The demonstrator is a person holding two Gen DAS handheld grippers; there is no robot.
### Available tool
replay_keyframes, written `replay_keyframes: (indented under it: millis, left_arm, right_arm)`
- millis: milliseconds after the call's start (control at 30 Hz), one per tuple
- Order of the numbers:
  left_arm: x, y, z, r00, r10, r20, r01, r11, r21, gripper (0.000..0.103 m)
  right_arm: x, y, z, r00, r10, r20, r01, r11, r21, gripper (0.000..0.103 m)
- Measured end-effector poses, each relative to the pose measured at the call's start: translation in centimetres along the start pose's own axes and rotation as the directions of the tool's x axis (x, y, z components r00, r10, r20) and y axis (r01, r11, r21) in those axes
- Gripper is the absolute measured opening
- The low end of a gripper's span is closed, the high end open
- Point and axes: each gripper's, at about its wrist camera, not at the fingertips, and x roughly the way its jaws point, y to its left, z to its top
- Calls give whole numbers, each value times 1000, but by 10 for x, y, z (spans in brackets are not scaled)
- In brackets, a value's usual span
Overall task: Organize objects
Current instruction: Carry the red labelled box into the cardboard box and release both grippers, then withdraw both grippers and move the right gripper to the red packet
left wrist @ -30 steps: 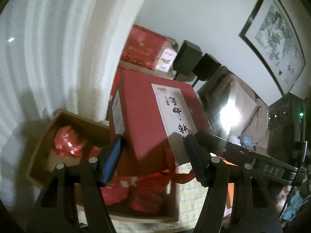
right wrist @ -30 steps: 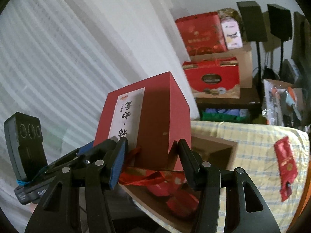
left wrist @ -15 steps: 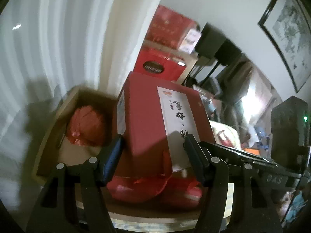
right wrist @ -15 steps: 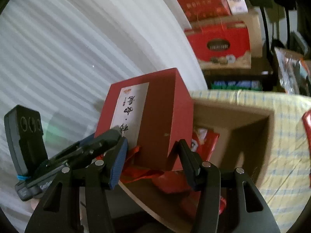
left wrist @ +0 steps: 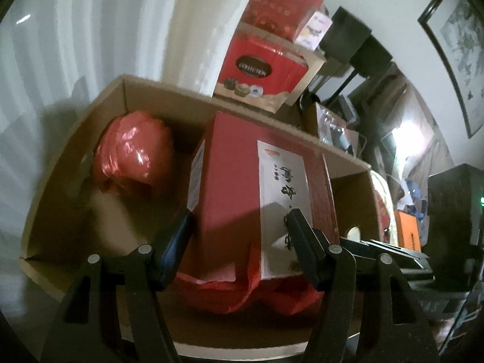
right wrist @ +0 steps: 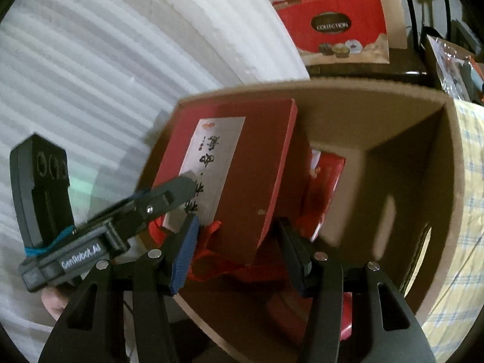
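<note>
Gripping from two sides, the left gripper (left wrist: 239, 233) and the right gripper (right wrist: 239, 236) are both holding the red gift box (left wrist: 260, 199), each pair of jaws standing partway apart with its pads pressed against opposite faces of that box. The box is sitting tilted inside the open cardboard carton (left wrist: 75, 139), its lower end resting among loose red ribbon (left wrist: 257, 290), which is spilling out beneath it. Only the left wrist view is showing the crumpled red plastic bundle (left wrist: 133, 154) lying in the carton's far left corner, apart from the box, and a dark-framed ink picture (left wrist: 453, 45) hanging on the pale wall. Only the right wrist view is showing the yellow checked cloth (right wrist: 462, 211) under the carton, a flat red packet (right wrist: 326, 181) lying behind the box, and the other gripper's body crossing in from the left, printed "GenRobot.AI" and wrapped with a blue band. The gift box is smooth matte card with crisp square edges, carrying a long white label (right wrist: 214, 163) with black brush characters that I cannot read. Behind the carton, a glossy red chocolate box (right wrist: 335, 27) is reading "COLLECTION" on a dark oval, with sweets pictured below. White pleated curtain (right wrist: 106, 60) is filling the left of both views.
</note>
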Motion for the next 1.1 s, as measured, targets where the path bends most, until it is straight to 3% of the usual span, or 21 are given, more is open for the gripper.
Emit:
replay_keyframes:
  millis: [333,567,733,900,1100]
  left_arm:
    - [7,-1,-5,999,-24,-35,25,1000,18,63]
    - [8,3,-1,997,-50,-61,50,999,3,63]
    - [-2,-7,-3,999,29,-22,-28,999,47,85]
    - [-12,-25,-5,994,103,24,-105,990,97,86]
    - [-27,-58,-8,982,152,116,-170,973,158,91]
  right_arm:
    - [3,-4,-8,999,-50,-7,50,999,-22,54]
    - [-2,-7,-8,999,-35,-15,35,999,-27,53]
    - [-22,-10,-5,998,-65,26,66,997,-40,57]
    - [-50,-12,-4,992,-100,73,105,992,-68,61]
    - [-87,-20,-7,972,-182,145,197,976,-92,76]
